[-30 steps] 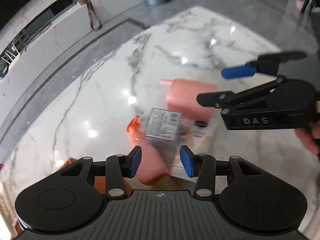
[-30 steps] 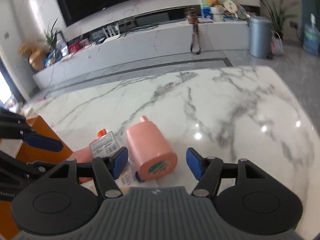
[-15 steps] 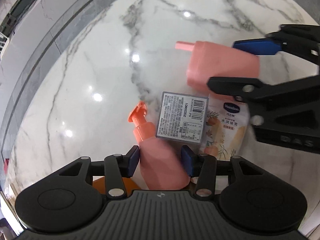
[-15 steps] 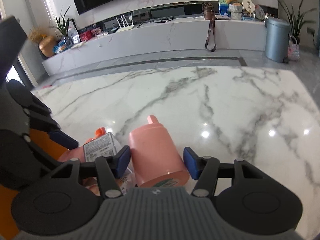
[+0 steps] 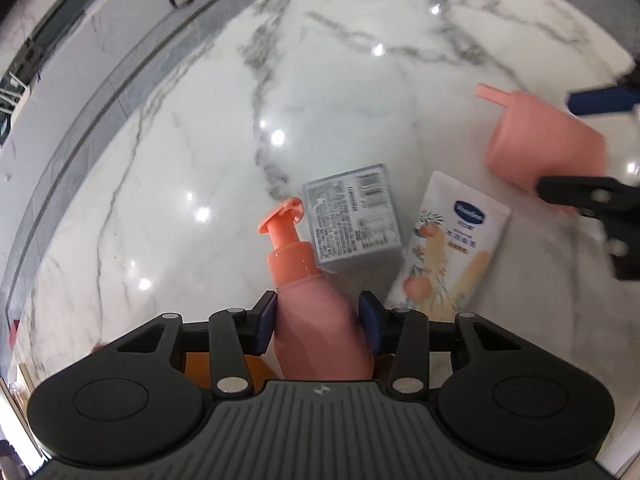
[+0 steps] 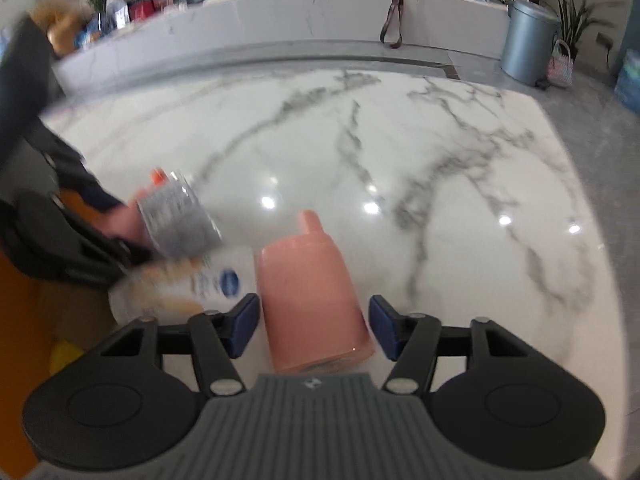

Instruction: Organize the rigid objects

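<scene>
Glossy white marble table (image 5: 344,92) w/ grey veins, ceiling lights mirrored in it. Four items lie bunched at its near edge.

Left claw (image 5: 318,322) points steeply down over a pink plastic pump bottle w/ orange pump head (image 5: 308,292), which lies on its side, pump aimed away toward the far side. Bottle body sits between the blue pads; the left pad looks just about on it, the right pad shows a sliver of gap. Jaws are closing, not yet clamped on both sides.

Just right of the pump head, touching or nearly so, lies a grey-blue cardboard box w/ printed label & barcode (image 5: 352,220). Right of that, a white squeeze tube w/ peach artwork & blue oval logo (image 5: 444,256) lies flat; box edge overlaps the tube's left side.

Far right: a salmon-pink cylindrical container w/ small spout (image 6: 312,292), on its side, spout pointing to the far side. Right claw (image 6: 312,330) straddles it, blue pads either side w/ visible gaps, jaws opening, nothing gripped. In the right wrist view the tube (image 6: 188,284) lies just left of the container, blurred, & the box (image 6: 178,216) beyond it.

Orange surface (image 6: 24,320) shows below the table's near left edge. Past the table: a long white marble ledge (image 6: 280,12) w/ clutter, a grey metal bin (image 6: 528,40).
</scene>
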